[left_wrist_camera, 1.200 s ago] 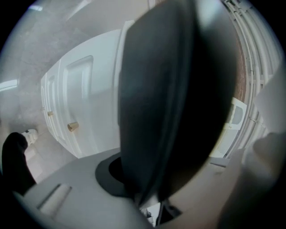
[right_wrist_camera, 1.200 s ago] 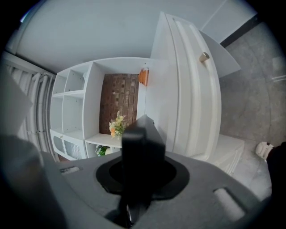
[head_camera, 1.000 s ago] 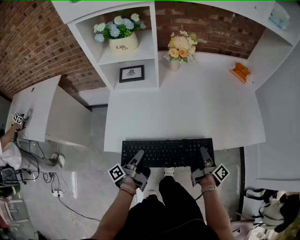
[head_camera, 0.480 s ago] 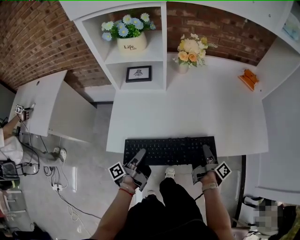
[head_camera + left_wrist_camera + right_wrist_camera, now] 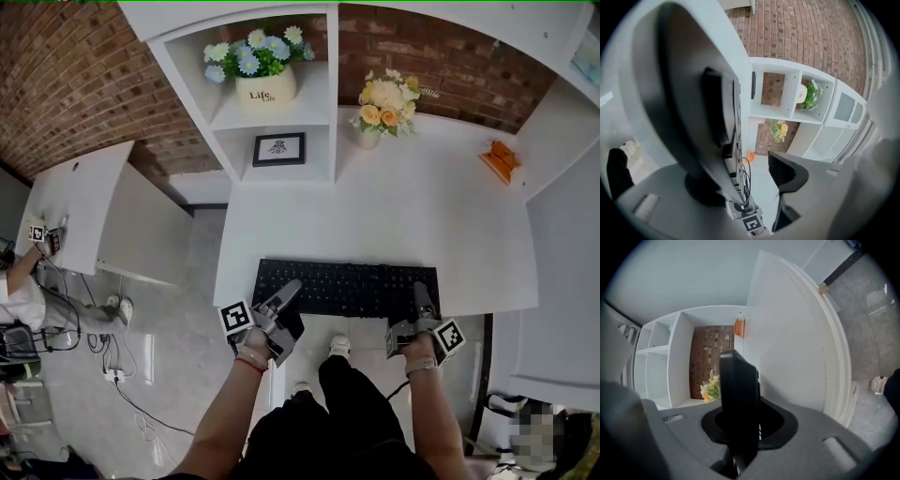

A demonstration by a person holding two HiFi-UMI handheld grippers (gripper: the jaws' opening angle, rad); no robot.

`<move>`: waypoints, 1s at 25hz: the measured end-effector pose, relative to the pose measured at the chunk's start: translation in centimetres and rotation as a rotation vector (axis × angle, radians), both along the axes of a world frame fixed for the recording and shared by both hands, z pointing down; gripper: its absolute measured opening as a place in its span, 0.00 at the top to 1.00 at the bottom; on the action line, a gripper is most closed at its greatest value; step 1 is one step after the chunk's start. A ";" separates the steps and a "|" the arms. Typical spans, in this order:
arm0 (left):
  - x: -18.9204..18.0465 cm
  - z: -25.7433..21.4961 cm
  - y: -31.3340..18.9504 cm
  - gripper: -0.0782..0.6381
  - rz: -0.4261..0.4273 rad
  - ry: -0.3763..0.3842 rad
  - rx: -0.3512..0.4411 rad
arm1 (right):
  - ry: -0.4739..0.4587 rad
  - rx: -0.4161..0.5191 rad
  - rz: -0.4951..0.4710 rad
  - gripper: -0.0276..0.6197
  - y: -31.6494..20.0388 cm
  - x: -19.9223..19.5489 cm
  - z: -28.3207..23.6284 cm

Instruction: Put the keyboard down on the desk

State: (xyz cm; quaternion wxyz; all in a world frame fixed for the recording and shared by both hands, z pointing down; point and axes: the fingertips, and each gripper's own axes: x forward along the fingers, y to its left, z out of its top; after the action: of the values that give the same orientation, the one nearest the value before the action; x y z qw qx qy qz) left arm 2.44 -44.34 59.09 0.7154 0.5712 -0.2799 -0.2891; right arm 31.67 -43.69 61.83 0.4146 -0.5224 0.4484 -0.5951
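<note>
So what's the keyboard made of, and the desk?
The keyboard looks like matte black plastic: dull keys, no shine. The desk seems painted or laminated board, smooth and evenly white; which, I can't tell.

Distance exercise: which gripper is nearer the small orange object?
Right: right gripper holds black keyboard's right end on the orange object's side; left gripper, jaws just opening around its left end, farther.

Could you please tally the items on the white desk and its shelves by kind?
Flower bouquets: 2, blue bouquet, yellow bouquet
Framed picture: 1
Keyboard: 1
Orange object: 1
Total: 5
</note>
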 end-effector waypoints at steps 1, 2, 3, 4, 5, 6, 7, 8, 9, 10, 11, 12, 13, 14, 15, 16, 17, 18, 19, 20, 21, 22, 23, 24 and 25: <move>0.2 0.0 -0.5 0.52 0.006 0.005 -0.012 | 0.002 -0.008 0.009 0.85 -0.1 0.1 0.0; 0.3 0.0 -1.1 0.51 0.011 0.009 -0.022 | 0.003 -0.015 0.017 0.85 -0.3 0.3 0.0; 0.5 0.0 -1.5 0.50 0.016 0.011 -0.030 | 0.005 -0.020 0.024 0.85 -0.5 0.4 0.1; 0.6 0.1 -2.0 0.50 0.021 0.010 -0.035 | 0.008 -0.024 0.030 0.85 -0.7 0.6 0.1; 0.8 0.1 -2.4 0.49 0.024 0.008 -0.040 | 0.010 -0.025 0.034 0.85 -1.0 0.7 0.2; 0.9 0.2 -2.8 0.50 0.027 0.005 -0.043 | 0.010 -0.023 0.037 0.85 -1.3 0.8 0.3; 1.0 0.3 -3.1 0.50 0.029 0.002 -0.047 | 0.008 -0.021 0.039 0.85 -1.5 1.0 0.5; 1.1 0.4 -3.2 0.51 0.032 -0.001 -0.052 | 0.006 -0.020 0.039 0.85 -1.7 1.0 0.7; 1.1 0.6 -3.3 0.53 0.035 -0.004 -0.057 | 0.007 -0.021 0.039 0.85 -1.8 1.1 1.0; 1.1 0.7 -3.3 0.53 0.039 -0.007 -0.061 | 0.014 -0.026 0.037 0.85 -1.9 1.3 1.4; 1.1 0.7 -3.3 0.53 0.042 -0.009 -0.063 | 0.023 -0.033 0.036 0.85 -1.8 1.5 1.8; 1.1 0.7 -3.3 0.54 0.049 -0.011 -0.061 | 0.031 -0.041 0.037 0.85 -1.7 1.6 2.1; 1.1 0.7 -3.2 0.53 0.060 -0.016 -0.056 | 0.039 -0.047 0.037 0.85 -1.6 1.8 2.4; 1.3 0.6 -3.0 0.53 0.079 -0.025 -0.048 | 0.045 -0.053 0.040 0.85 -1.6 2.0 2.6; 1.4 0.5 -2.6 0.52 0.104 -0.036 -0.038 | 0.047 -0.059 0.045 0.85 -1.5 1.9 2.5; 1.6 0.3 -2.2 0.52 0.135 -0.047 -0.027 | 0.047 -0.064 0.050 0.85 -1.5 1.8 2.4; 1.7 0.1 -1.7 0.52 0.168 -0.055 -0.015 | 0.051 -0.066 0.051 0.85 -1.4 1.9 2.5; 1.8 -0.1 -1.1 0.51 0.199 -0.060 -0.003 | 0.053 -0.067 0.050 0.85 -1.4 1.9 2.5; 1.9 -0.3 -0.6 0.51 0.225 -0.063 0.007 | 0.053 -0.068 0.051 0.85 -1.4 1.8 2.4; 2.0 -0.5 -0.1 0.51 0.247 -0.067 0.017 | 0.051 -0.069 0.051 0.85 -1.5 1.8 2.2; 2.1 -0.6 0.5 0.51 0.267 -0.073 0.026 | 0.052 -0.069 0.050 0.85 -1.5 1.9 2.3; 2.2 -0.6 1.1 0.51 0.287 -0.085 0.038 | 0.050 -0.070 0.049 0.85 -1.5 2.0 2.6; 2.2 -0.5 1.7 0.51 0.308 -0.107 0.056 | 0.044 -0.071 0.051 0.85 -1.5 2.0 2.6; 2.2 -0.3 2.3 0.52 0.330 -0.139 0.079 | 0.039 -0.072 0.052 0.85 -1.4 1.9 2.5; 2.3 -0.1 2.8 0.52 0.354 -0.176 0.105 | 0.039 -0.074 0.052 0.85 -1.4 2.0 2.7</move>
State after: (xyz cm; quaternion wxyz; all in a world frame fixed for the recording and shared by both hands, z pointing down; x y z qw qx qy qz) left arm 4.75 -41.51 58.96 0.6969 0.6711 -0.2213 -0.1220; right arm 33.68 -45.09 64.54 0.4017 -0.5602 0.4202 -0.5901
